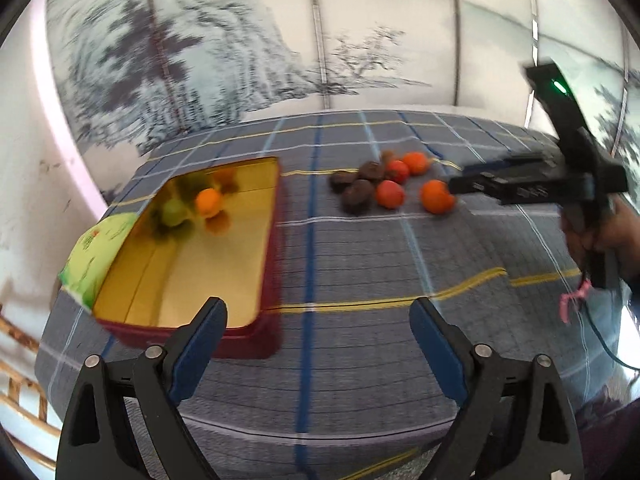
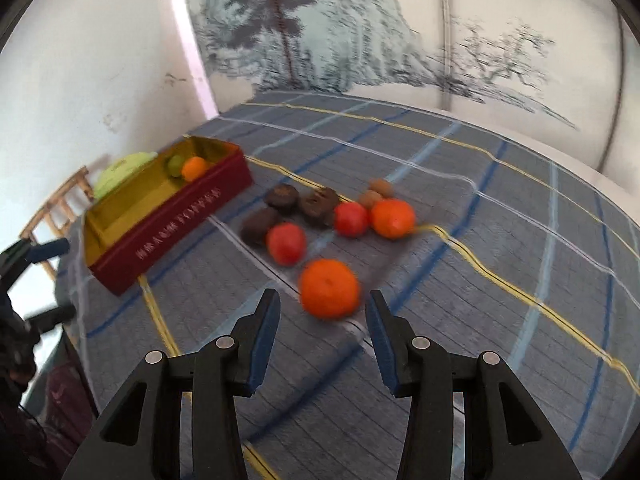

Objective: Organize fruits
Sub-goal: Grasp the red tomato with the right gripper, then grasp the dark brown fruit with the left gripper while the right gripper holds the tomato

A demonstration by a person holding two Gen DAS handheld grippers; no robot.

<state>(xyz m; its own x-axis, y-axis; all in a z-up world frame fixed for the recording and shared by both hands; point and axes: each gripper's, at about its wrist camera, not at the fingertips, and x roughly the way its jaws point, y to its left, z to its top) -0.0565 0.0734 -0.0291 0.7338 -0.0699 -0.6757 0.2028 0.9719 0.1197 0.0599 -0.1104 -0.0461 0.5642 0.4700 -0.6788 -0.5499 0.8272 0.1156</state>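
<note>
1. While the left gripper (image 1: 318, 314) hangs above the near right corner of the red tin (image 1: 269, 280), its fingers stand wide apart with nothing between them — only the checked cloth (image 1: 360, 264) shows in the gap.
2. The tin lies at the left side of the cloth, its gold inside open to view; an orange (image 1: 209, 202) and a green fruit (image 1: 174, 212) sit together at its far end.
3. A green packet (image 1: 98, 256) lies against the tin's left wall, partly hidden by it.
4. The loose fruit is gathered on the cloth, to the right of the tin and clear of it: three dark brown pieces (image 2: 282, 196), two red fruits (image 2: 286, 243), a far orange (image 2: 392, 218) touching one red fruit, and two small brown pieces (image 2: 380, 188) behind.
5. A near orange (image 2: 329, 288) lies by itself on the cloth, just ahead of the right gripper (image 2: 323, 312).
6. The right gripper's fingers are apart, a little wider than that orange, and their tips sit at either side of its near edge — the pads do not press on it.
7. In the left wrist view, the right gripper is seen side-on, its tip at the near orange, with a hand (image 1: 612, 236) around its grip.
8. A painted mountain screen (image 1: 200, 60) stands behind the cloth.
</note>
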